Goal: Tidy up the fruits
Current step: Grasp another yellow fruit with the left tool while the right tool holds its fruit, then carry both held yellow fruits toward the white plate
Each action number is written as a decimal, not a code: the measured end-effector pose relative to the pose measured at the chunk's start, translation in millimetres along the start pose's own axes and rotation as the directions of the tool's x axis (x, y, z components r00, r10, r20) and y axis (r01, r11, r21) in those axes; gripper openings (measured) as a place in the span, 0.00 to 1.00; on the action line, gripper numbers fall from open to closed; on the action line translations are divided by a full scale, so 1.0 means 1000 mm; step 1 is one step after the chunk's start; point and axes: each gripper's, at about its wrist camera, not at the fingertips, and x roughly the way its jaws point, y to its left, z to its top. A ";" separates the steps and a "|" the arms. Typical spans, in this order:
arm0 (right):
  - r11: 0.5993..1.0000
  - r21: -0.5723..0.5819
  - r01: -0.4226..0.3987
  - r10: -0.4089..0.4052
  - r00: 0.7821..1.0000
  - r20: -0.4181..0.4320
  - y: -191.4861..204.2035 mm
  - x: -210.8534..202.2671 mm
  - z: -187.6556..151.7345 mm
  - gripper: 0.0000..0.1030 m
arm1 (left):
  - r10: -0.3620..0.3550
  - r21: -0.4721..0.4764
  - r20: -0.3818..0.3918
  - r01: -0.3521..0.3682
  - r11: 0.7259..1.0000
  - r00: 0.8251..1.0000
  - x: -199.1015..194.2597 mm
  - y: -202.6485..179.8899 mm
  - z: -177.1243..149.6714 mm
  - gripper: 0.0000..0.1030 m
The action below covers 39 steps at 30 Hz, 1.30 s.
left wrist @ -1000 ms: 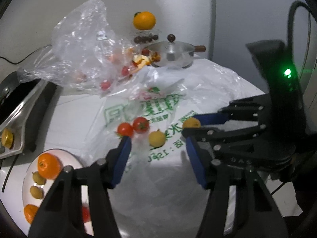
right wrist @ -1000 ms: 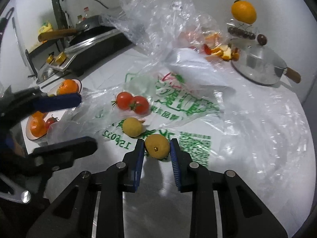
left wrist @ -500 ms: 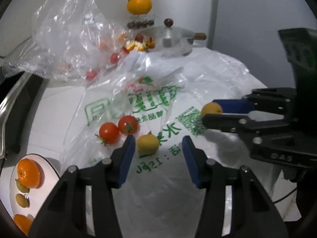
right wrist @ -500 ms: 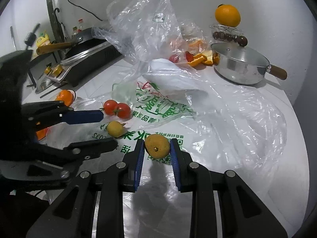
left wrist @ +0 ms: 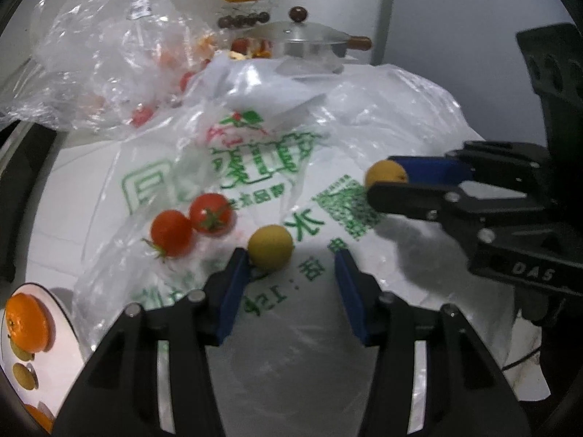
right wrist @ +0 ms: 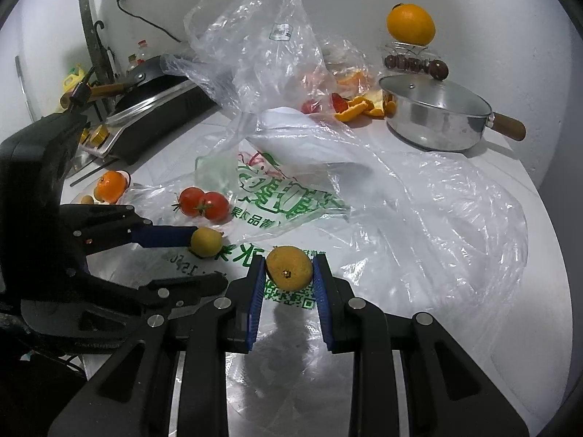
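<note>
Fruits, loose lot on a printed plastic bag (right wrist: 291, 196) spread over the white table (right wrist: 546, 196); we list them as they lie

Item one: a small yellow-orange fruit (right wrist: 289, 267), clamped between the blue pads of our right gripper (right wrist: 288, 273), fingers drawn together on it as they were a second ago; it sits just above the bag

Item two: a second yellow fruit (left wrist: 270, 247), on the bag at the tips of our left gripper (left wrist: 291, 266). A second ago this gripper hung wider and further back; it has since come down and forward and narrowed its fingers. Its left pad now looks to touch the fruit while the right pad stands clear, so the fingers are apart and nothing is gripped; the blur leaves the contact uncertain

Item three: two red tomatoes (left wrist: 191, 220), touching each other, just left of item two, unclaimed

Item four: a plate (left wrist: 63, 313) at the near left edge, already holding an orange (left wrist: 27, 322) and small green fruits

We judge the plate the sorting place: one fruit is ready to carry there, and the second needs the left fingers centred on it first
</note>
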 end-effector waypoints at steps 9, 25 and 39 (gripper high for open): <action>1.000 0.004 0.007 -0.007 1.000 0.006 -0.001 -0.001 0.000 0.28 | 0.039 -0.020 -0.008 -0.039 0.999 0.999 0.008 0.004 0.009 0.32; 1.000 -0.019 0.020 -0.020 1.000 0.017 0.009 -0.010 0.003 0.28 | 0.000 0.011 0.041 -0.001 1.000 0.999 -0.014 -0.003 0.003 0.25; 0.996 -0.085 0.021 -0.018 0.999 0.041 0.044 -0.026 0.011 0.27 | 0.016 -0.023 0.117 -0.013 1.000 0.993 -0.060 0.006 -0.009 0.25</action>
